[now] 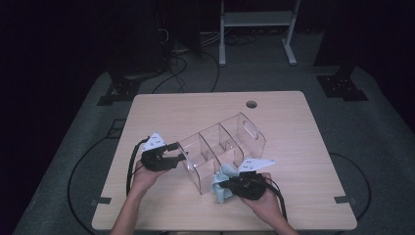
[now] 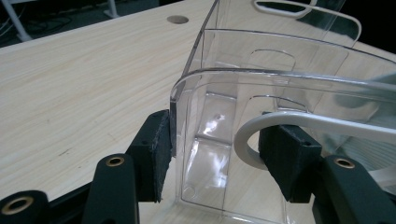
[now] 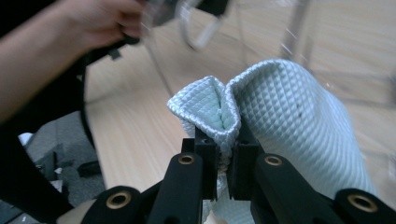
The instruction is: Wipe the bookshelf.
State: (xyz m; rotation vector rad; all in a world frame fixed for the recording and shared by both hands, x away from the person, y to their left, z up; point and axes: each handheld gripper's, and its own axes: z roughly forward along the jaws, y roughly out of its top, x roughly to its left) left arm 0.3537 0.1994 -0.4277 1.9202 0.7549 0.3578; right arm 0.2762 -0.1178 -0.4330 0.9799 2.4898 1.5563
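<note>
A clear plastic bin [image 1: 230, 139] with several compartments and handle slots lies slanted across the wooden table [image 1: 195, 110]. At its left end, my left gripper [image 1: 176, 152] has one pad on the outer corner of the bin [image 2: 280, 70]. Its other pad sits against a curved white rim [image 2: 261, 123] at the end wall, so the left gripper [image 2: 224, 140] is pinching that end. My right gripper [image 1: 226, 183] is at the bin's near corner, shut on a pale blue quilted cloth [image 1: 222, 191]. In the right gripper view the cloth [image 3: 289, 107] bunches up between the right gripper's [image 3: 223, 149] jaws.
A round cable hole [image 1: 251, 104] is set in the table's far side, and it also shows in the left gripper view [image 2: 177, 19]. A white metal frame [image 1: 257, 19] and dark stands with cables are on the floor beyond. A person's hand [image 3: 93, 23] holds the left gripper.
</note>
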